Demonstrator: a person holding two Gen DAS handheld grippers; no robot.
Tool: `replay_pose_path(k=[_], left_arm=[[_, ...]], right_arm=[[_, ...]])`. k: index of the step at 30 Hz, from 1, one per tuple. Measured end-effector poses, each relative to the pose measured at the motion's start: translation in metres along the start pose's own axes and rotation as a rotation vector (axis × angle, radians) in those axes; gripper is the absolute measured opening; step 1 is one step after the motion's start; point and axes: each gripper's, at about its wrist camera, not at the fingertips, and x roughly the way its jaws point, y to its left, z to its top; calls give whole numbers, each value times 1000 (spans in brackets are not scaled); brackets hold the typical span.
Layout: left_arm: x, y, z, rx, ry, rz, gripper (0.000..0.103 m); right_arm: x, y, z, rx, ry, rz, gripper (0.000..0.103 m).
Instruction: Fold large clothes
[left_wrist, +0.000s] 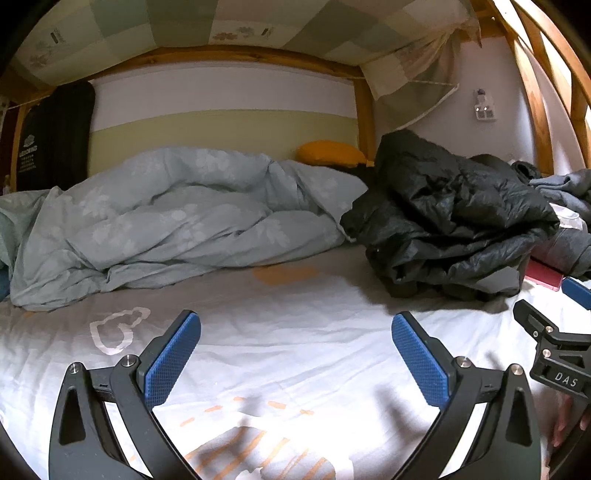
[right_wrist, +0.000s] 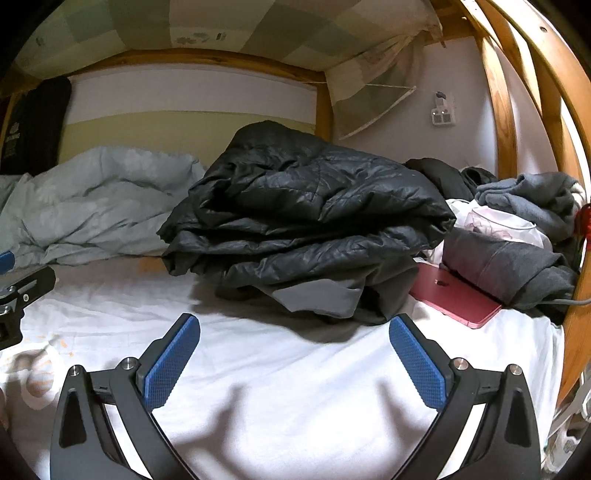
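Note:
A black puffer jacket (right_wrist: 306, 218) lies folded in a thick bundle on the white bed sheet (right_wrist: 295, 369), over a grey garment (right_wrist: 317, 295). It also shows in the left wrist view (left_wrist: 450, 218) at the right. My right gripper (right_wrist: 295, 354) is open and empty, just short of the bundle's near edge. My left gripper (left_wrist: 295, 350) is open and empty over bare sheet, left of the jacket. The right gripper's body shows at the right edge of the left wrist view (left_wrist: 554, 354).
A crumpled light blue duvet (left_wrist: 166, 221) lies along the back left. A red tablet (right_wrist: 454, 299) lies right of the jacket, under a pile of grey clothes (right_wrist: 517, 240). A wooden bunk frame (right_wrist: 517, 110) stands at the right. An orange pillow (left_wrist: 328, 151) is at the back.

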Motion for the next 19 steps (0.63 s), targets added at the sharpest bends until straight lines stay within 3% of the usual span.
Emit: replay_pose_path(k=[19], left_arm=[[2, 2, -1, -17, 9, 16, 103]], right_arm=[[8, 5, -1, -24, 33, 9, 102]])
